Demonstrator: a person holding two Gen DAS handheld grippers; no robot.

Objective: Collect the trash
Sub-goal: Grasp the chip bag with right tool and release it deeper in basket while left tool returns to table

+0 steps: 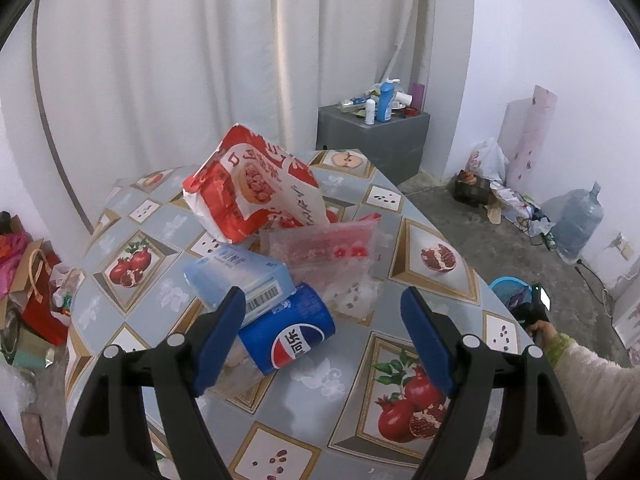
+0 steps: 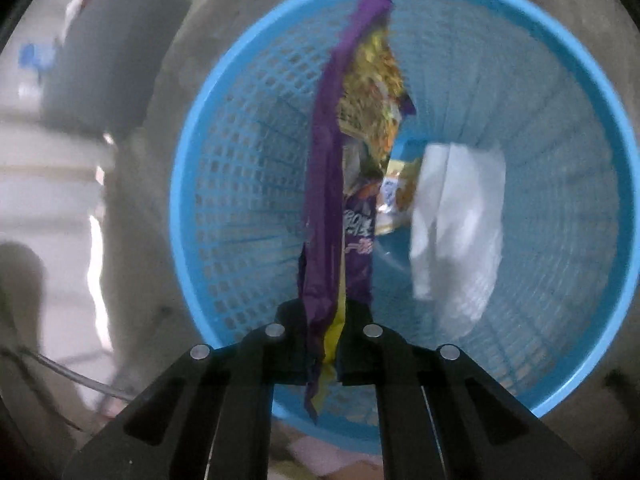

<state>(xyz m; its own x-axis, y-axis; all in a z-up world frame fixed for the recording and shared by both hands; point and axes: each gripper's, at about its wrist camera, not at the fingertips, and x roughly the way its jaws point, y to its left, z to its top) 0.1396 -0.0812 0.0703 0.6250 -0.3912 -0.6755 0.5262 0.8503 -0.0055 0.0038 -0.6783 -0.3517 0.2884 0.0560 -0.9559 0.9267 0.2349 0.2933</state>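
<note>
While my right gripper (image 2: 338,344) hangs over the blue basket (image 2: 208,128), its jaws are clenched on a purple snack wrapper (image 2: 324,200) that dangles into the basket mouth. White crumpled paper (image 2: 456,232) and a small yellow packet (image 2: 396,200) already lie at the basket bottom. My left gripper (image 1: 324,312) hovers above the tabletop (image 1: 360,344), jaws released and wide apart, holding nothing. Below them: a blue Pepsi can (image 1: 292,332) on its side, touching a pale blue carton (image 1: 240,276). Behind those, a clear plastic bag (image 1: 332,252) and a red-and-white paper bag (image 1: 256,188) leaning over the pile. View from the right wrist is blurred
</note>
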